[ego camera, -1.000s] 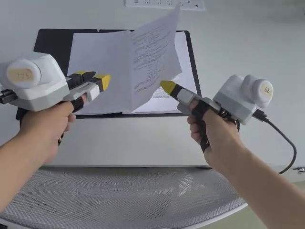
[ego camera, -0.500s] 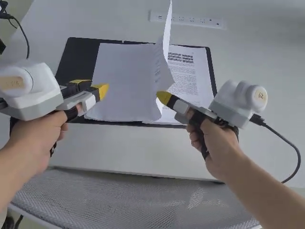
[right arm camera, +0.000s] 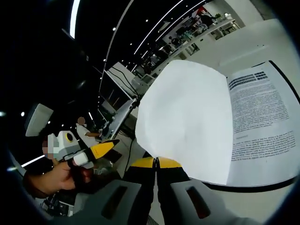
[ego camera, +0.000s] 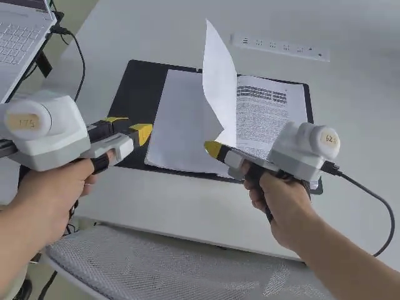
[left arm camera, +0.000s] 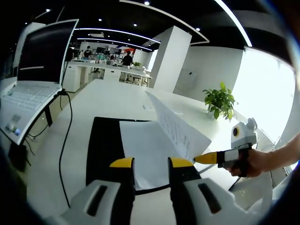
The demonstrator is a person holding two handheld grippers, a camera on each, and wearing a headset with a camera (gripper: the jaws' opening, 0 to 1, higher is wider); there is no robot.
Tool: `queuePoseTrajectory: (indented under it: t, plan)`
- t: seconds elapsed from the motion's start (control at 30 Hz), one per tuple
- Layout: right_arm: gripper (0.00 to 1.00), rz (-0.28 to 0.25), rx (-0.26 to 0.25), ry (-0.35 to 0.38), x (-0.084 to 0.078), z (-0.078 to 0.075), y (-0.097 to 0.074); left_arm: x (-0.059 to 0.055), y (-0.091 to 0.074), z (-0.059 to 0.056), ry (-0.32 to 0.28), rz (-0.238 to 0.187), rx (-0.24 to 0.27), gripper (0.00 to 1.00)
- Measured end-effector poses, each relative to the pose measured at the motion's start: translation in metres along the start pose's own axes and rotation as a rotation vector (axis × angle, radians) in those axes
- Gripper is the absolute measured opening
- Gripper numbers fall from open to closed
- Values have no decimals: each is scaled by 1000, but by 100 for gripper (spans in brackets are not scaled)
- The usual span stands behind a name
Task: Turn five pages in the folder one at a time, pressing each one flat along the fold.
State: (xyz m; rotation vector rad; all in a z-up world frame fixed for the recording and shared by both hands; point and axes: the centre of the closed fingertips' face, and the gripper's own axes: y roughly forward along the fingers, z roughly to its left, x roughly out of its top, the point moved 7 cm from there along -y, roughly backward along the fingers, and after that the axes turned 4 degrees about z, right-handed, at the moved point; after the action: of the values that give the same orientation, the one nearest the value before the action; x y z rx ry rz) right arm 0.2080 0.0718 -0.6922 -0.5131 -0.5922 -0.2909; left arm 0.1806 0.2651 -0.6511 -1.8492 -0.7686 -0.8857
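Page (ego camera: 220, 87) stands upright over the folder (ego camera: 137, 94), pinched by right tool (ego camera: 212, 148); left tool (ego camera: 129, 127) gapes nearby

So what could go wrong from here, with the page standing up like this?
1. The right gripper pinches the page by its lower corner only; the corner might tear or slip out.
2. The page stands almost upright over the folder, so it could fall back to the right.
3. The left gripper is open, off the paper; nothing presses the fold yet.
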Motion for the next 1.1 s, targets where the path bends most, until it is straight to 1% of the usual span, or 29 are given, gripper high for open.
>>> queuePoseTrajectory:
  t: [0.03, 0.1, 0.13, 0.2, 0.23, 0.33, 0.4, 0.43, 0.53, 0.67, 0.77, 0.83, 0.87, 0.93, 0.97, 1.0, 1.07, 1.1]
  plan:
    - [0, 13, -6, -2, -2, 0, 5, -1, -2, 2, -2, 2, 2, 27]
    - [0, 34, -9, -10, -5, -6, 16, -3, -5, 8, -10, 4, 8, 27]
    - [0, 51, -20, -22, -6, -9, 20, -4, -7, 9, -12, 5, 10, 27]
    - [0, 64, -20, -21, -9, -11, 29, -5, -10, 13, -15, 8, 15, 27]
    - [0, 83, -33, -35, -11, -13, 34, -5, -11, 14, -16, 8, 15, 27]
    - [0, 104, -36, -38, -15, -14, 43, -6, -14, 17, -17, 6, 19, 27]
    - [0, 135, -52, -52, -20, -18, 49, -8, -16, 18, -16, 11, 20, 27]
    - [0, 135, -47, -49, -21, -19, 53, -10, -18, 20, -18, 9, 22, 27]
    - [0, 156, -59, -52, -26, -24, 60, -13, -21, 22, -22, 17, 25, 27]
    - [0, 183, -76, -61, -32, -31, 65, -17, -23, 24, -31, 21, 29, 27]
    - [1, 195, -84, -63, -36, -35, 67, -18, -24, 25, -30, 25, 32, 27]
    - [1, 199, -79, -54, -38, -37, 68, -19, -24, 25, -31, 24, 30, 27]
    - [1, 221, -84, -54, -42, -38, 68, -19, -24, 25, -29, 26, 34, 27]
    - [1, 218, -78, -58, -45, -39, 69, -20, -24, 26, -32, 27, 34, 27]
    - [0, 228, -76, -51, -47, -40, 68, -20, -24, 27, -32, 25, 37, 27]
    - [0, 230, -70, -43, -48, -39, 68, -20, -24, 27, -33, 26, 36, 27]
    - [0, 230, -70, -49, -50, -36, 68, -20, -24, 27, -35, 26, 36, 27]
    - [0, 232, -64, -37, -51, -36, 68, -21, -24, 28, -34, 30, 38, 27]
